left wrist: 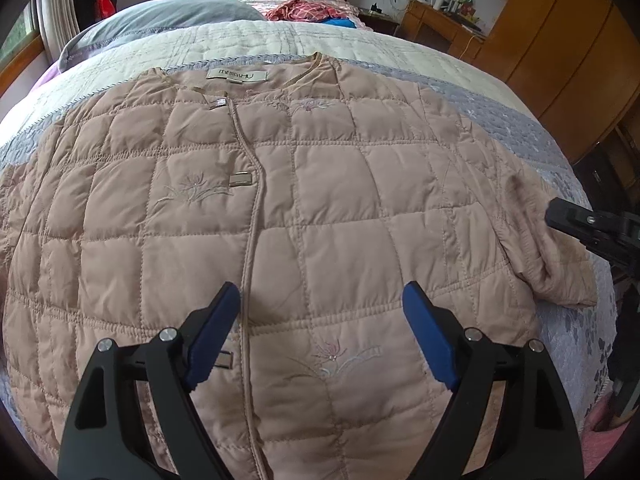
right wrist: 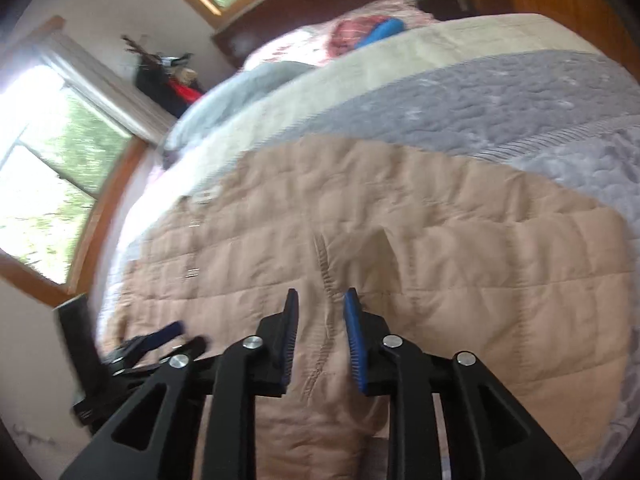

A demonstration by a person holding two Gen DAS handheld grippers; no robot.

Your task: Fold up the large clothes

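In the left wrist view, the quilted jacket (left wrist: 280, 208) lay spread flat, front side up, on the bed (left wrist: 500, 92), its collar toward the headboard and its hem toward the camera. Its long axis ran straight away from the left gripper (left wrist: 322, 320), along the front placket (left wrist: 252, 216). That gripper was released, its 2 blue pads (left wrist: 218, 336) wide apart and holding nothing, hovering above the lower front panels with the placket just inside its left finger. The right-hand sleeve (left wrist: 540, 240) was bunched at the jacket's edge, and the black tip of the right gripper (left wrist: 576, 220) sat just beside that sleeve. So the right gripper was the nearer one to the sleeve, and the likely first fold, sleeve across the body, would go from there toward the placket.

In the right wrist view, blurred by motion, the jacket (right wrist: 400, 220) filled the middle of the picture, with a puckered seam (right wrist: 326, 308) running between the right gripper's (right wrist: 322, 320) fingers. The jaws stood apart with a moderate gap; whether the pads touched the fabric I could not tell, but nothing was pinched. The left gripper (right wrist: 160, 340) showed low at the left, smeared.

Only the left view showed the collar label, the metal clasps and the whole outline; only the right view showed how narrow the right gripper's opening was and which seam it straddled.
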